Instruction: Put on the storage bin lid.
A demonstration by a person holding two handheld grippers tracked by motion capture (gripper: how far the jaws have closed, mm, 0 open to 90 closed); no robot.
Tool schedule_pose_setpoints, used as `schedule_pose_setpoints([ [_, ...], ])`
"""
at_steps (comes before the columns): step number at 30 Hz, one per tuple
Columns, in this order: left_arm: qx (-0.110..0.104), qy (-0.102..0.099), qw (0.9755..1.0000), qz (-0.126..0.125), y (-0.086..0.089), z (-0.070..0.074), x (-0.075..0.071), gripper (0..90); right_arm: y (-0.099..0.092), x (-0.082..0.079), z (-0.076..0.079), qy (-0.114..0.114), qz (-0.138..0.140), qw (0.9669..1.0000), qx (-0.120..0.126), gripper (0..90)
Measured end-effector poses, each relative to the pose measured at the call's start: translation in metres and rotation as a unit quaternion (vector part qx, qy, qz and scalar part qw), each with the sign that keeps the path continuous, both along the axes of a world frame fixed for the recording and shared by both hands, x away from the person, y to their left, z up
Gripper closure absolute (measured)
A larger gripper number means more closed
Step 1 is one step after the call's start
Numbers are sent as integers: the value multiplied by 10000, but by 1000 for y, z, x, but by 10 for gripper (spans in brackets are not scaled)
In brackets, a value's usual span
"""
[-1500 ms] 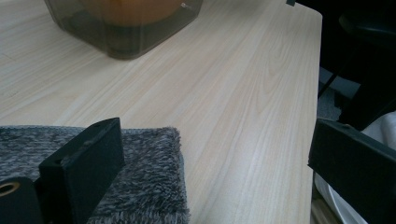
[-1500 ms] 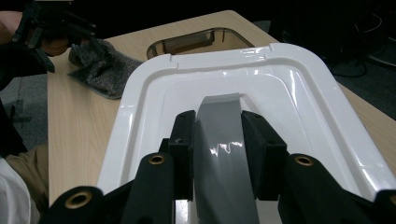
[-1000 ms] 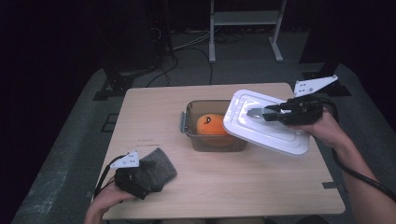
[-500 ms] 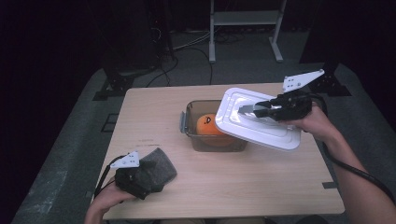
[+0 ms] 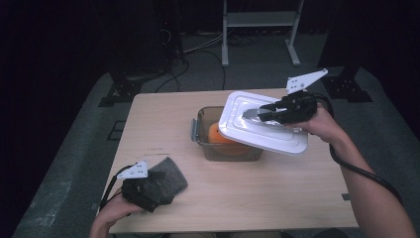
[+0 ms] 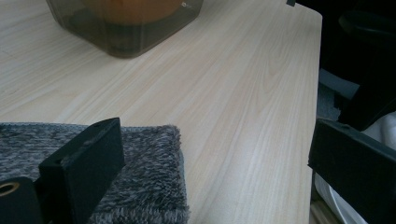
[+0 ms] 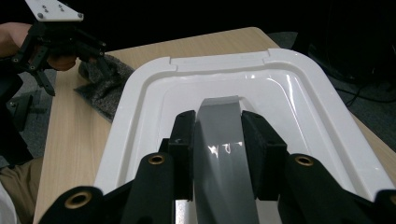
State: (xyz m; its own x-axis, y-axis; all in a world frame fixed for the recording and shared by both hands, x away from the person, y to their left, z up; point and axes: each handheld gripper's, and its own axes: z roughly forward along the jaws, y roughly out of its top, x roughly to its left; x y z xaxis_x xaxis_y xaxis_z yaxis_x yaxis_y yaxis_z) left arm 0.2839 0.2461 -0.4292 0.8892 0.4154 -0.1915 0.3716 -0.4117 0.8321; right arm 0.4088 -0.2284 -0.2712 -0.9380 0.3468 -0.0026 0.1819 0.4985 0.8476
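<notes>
- The white rectangular plastic lid is clamped by its grey centre handle in the right hand-held gripper, tilted above the clear brown container, for seating.
- The left hand-held gripper, jaws apart, rests by the grey fuzzy cloth, near left.
- Open surface is left nearer; the far edge is close.

The white lid in your right gripper hangs tilted over the brown container and covers most of its opening — you can't reach the orange object from above or from the right. The table lies bare left of the container, and the wide strip of wood in front of it gives free passage. At the near left corner, the grey cloth and your left gripper block the way.
</notes>
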Motion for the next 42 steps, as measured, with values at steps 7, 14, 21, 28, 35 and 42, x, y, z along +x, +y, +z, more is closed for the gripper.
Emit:
schedule_pose_setpoints([
  [7, -6, 38, 10000, -8, -1, -1, 0, 27, 10, 11, -4, 31, 70, 10000, 11, 655],
  [14, -3, 48, 10000, -6, -2, -2, 1, 26, 20, 22, -9, 87, 145, 9999, 1, 655],
  [21, 4, 57, 10000, 4, 0, -2, 1, 26, 31, 31, -9, 102, 303, 9995, -45, 656],
  [28, -1, 68, 10000, 14, 1, -2, 1, 26, 42, 37, -13, 174, 475, 9987, -75, 656],
  [35, -27, 60, 10000, 12, 1, -2, 1, 26, 50, 43, -19, 242, 577, 9980, -73, 656],
  [42, -32, 62, 10000, 6, 1, -2, 1, 26, 57, 49, -24, 275, 632, 9976, -100, 656],
])
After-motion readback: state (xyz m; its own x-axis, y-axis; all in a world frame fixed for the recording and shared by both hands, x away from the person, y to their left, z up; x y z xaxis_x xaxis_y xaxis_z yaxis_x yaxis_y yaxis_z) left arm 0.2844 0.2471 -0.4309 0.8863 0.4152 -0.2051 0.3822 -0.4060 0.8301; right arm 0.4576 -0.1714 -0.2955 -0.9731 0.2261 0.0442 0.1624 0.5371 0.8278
